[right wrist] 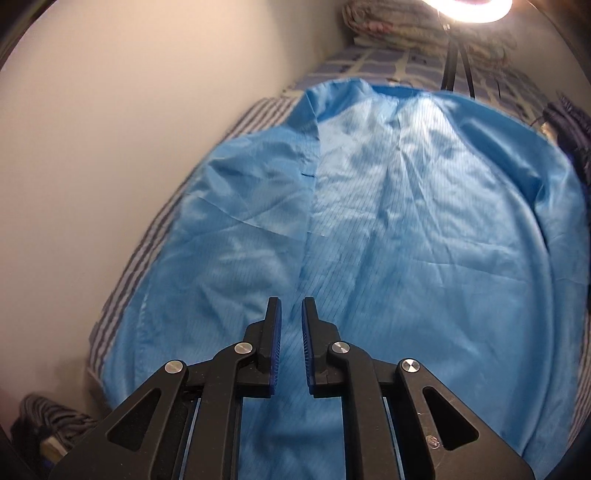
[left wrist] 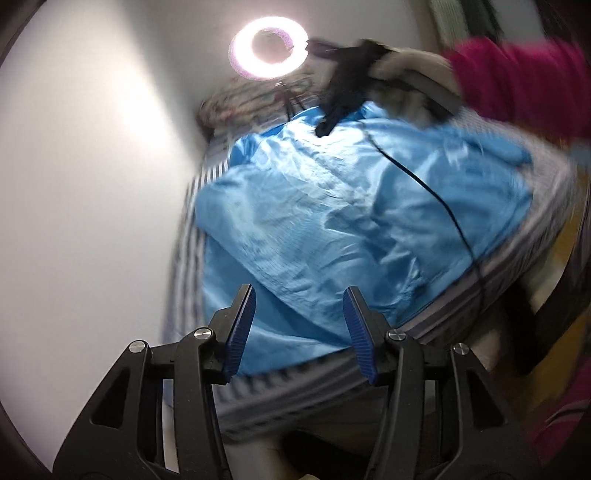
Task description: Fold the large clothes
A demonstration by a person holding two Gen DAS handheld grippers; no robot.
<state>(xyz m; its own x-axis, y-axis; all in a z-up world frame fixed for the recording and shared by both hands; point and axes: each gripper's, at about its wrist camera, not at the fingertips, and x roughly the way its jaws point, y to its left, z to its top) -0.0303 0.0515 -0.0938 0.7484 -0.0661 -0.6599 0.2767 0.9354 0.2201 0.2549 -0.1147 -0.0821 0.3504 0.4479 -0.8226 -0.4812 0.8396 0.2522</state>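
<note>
A large light-blue garment (left wrist: 332, 221) lies spread over a striped bed sheet (left wrist: 258, 398). My left gripper (left wrist: 299, 295) hovers over its near hem, open, with nothing between the blue pads. In the right wrist view the garment (right wrist: 406, 221) fills the bed, its front panel overlapping along a central edge. Above that edge my right gripper (right wrist: 291, 306) shows a narrow gap between its pads and holds no cloth. The left wrist view catches the right gripper (left wrist: 328, 122), blurred, over the garment's far end, in a hand with a magenta sleeve (left wrist: 517, 81).
A white wall (left wrist: 92, 184) runs along the bed's left side. A ring light (left wrist: 268, 48) on a tripod (right wrist: 452, 66) stands at the far end by a folded quilt (right wrist: 388, 26). A black cable (left wrist: 443, 206) crosses the garment. Dark clothing (right wrist: 569, 125) lies at the right.
</note>
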